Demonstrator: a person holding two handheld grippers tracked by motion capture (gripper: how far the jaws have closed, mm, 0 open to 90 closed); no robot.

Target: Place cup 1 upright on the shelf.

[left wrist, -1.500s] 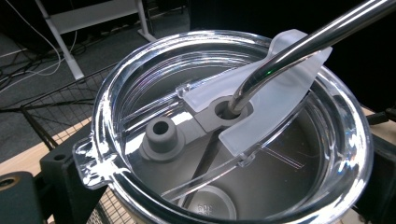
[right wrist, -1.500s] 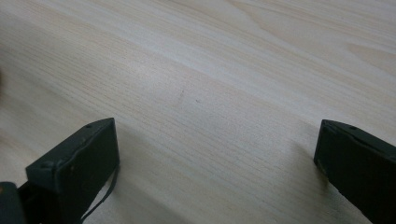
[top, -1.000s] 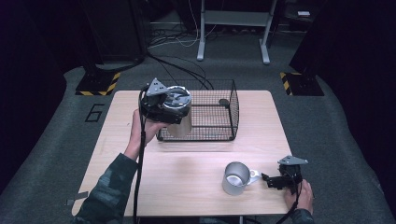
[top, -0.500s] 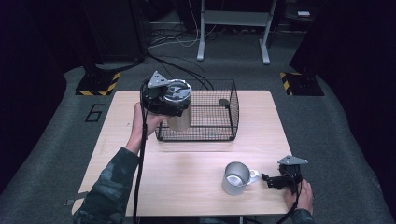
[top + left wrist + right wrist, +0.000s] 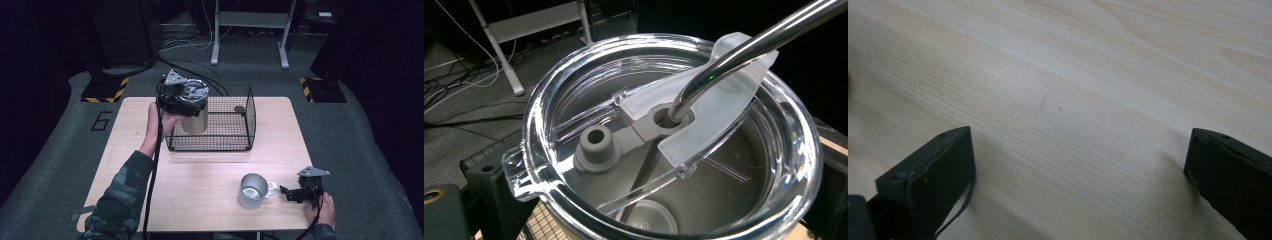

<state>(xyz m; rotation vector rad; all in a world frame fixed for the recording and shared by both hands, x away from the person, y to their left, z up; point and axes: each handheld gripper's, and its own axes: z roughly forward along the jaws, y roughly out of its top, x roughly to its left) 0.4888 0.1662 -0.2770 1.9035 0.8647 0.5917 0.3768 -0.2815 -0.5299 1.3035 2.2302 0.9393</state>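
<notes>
Holding a steel tumbler (image 5: 194,114) up at the near left corner of the wire basket (image 5: 240,145), your left gripper (image 5: 181,100) has the cup by its upper part, so the cup hangs over the basket's rim rather than resting on the table (image 5: 200,175). From the high view the cup looks roughly upright, its base down inside the basket's left end; whether it touches the basket floor you cannot tell. In the left gripper view the tumbler's clear lid (image 5: 664,145) sits right in front of the camera, with a metal straw (image 5: 744,45) passing through the hole in its frosted slider (image 5: 704,110) and leaning away to the upper right. A grey plug (image 5: 596,145) stands beside that hole. The jaws themselves are hidden there, so you cannot read their gap, but the cup is off the table in that gripper's hold.

Your right gripper (image 5: 287,192) lies low on the table, well clear of the basket on its near right side. Its jaws stand wide apart over bare wood in the right gripper view, holding nothing. A metal mug (image 5: 251,191) stands just beside the jaw tips, on the basket side of them, its pale handle (image 5: 272,188) turned toward the gripper.
</notes>
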